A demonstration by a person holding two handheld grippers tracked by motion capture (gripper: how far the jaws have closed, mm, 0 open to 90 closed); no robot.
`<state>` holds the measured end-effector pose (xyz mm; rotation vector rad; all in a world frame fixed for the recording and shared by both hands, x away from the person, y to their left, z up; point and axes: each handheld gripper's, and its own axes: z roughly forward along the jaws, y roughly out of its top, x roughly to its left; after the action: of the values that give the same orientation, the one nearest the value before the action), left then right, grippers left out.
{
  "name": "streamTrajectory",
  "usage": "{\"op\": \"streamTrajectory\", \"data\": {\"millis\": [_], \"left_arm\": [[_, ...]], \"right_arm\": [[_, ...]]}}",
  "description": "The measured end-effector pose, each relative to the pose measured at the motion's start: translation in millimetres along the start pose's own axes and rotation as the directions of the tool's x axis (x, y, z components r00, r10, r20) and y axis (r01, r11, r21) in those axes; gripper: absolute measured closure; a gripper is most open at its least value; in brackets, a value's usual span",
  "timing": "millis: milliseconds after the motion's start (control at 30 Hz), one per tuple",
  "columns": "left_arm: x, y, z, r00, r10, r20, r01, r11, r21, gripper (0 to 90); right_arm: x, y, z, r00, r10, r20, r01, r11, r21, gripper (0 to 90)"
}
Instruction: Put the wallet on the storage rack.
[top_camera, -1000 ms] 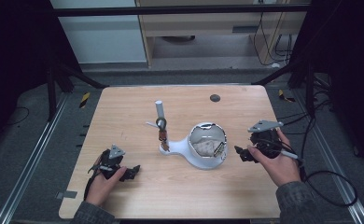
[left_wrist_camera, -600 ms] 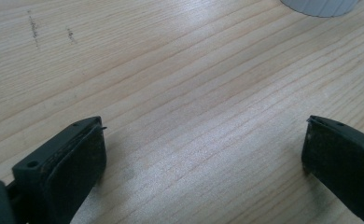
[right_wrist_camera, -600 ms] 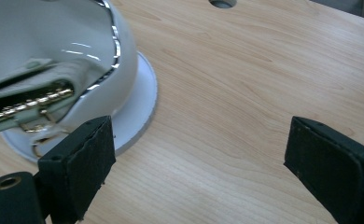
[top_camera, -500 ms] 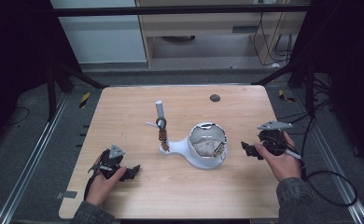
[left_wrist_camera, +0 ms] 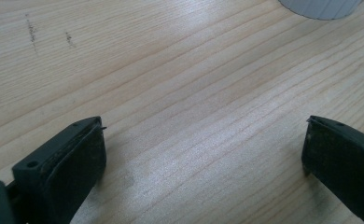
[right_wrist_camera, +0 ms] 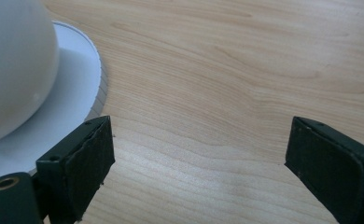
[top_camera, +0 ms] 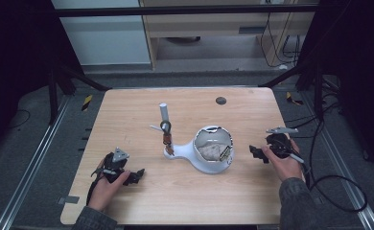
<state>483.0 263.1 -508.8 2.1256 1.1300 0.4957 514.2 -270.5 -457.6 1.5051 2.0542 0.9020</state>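
Claws left (top_camera: pixel 138 176) and right (top_camera: pixel 256 153) gape released beside white lamp (top_camera: pixel 209 154), stem toward left

1. My counter (top_camera: pixel 127 110) is pale wood with rounded corners, evenly lit from above.
2. Grey floor (top_camera: pixel 27 143) surrounds it, crossed by metal rails (top_camera: pixel 29 191) on both sides.
3. Beyond stand a white panel (top_camera: pixel 108 38) and a wooden cabinet (top_camera: pixel 214 19).
4. Black cables (top_camera: pixel 338 191) coil on the floor at my right; the edges are dark.
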Motion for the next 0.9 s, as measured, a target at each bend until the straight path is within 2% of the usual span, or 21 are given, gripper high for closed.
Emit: {"op": "streamTrajectory", "data": {"millis": [200, 300, 467, 567, 633, 767, 900], "left_arm": [[0.0, 0.0, 0.0, 1.0, 0.0, 0.001, 0.0, 1.0, 0.0, 0.0], [-0.1, -0.1, 0.0, 1.0, 0.0, 0.001, 0.0, 1.0, 0.0, 0.0], [-0.1, 0.0, 0.0, 1.0, 0.0, 0.0, 0.0, 1.0, 0.0, 0.0], [-0.1, -0.1, 0.0, 1.0, 0.0, 0.0, 0.0, 1.0, 0.0, 0.0], [-0.1, -0.1, 0.0, 1.0, 0.0, 0.001, 0.0, 1.0, 0.0, 0.0], [-0.1, -0.1, 0.0, 1.0, 0.0, 0.0, 0.0, 1.0, 0.0, 0.0], [-0.1, -0.1, 0.0, 1.0, 0.0, 0.0, 0.0, 1.0, 0.0, 0.0]], "right_arm": [[0.2, -5.6, 13.9, 0.9991, 0.039, 0.016, -0.04, 0.999, 0.007, 4.9], [1.6, -6.4, 17.9, 0.9993, 0.034, 0.012, -0.034, 0.999, 0.006, 4.6], [2.7, -10.8, 25.2, 0.9985, 0.054, 0.012, -0.054, 0.999, -0.007, 4.5], [4.1, -16.4, 29.9, 0.9967, 0.076, 0.026, -0.076, 0.997, -0.007, 5.0], [4.7, -19.2, 31.9, 0.9955, 0.094, 0.016, -0.093, 0.996, -0.017, 4.8], [7.0, -22.7, 36.2, 0.9962, 0.077, 0.042, -0.076, 0.997, -0.008, 4.8], [6.9, -26.4, 39.6, 0.9948, 0.094, 0.041, -0.094, 0.996, -0.005, 4.8]]}}
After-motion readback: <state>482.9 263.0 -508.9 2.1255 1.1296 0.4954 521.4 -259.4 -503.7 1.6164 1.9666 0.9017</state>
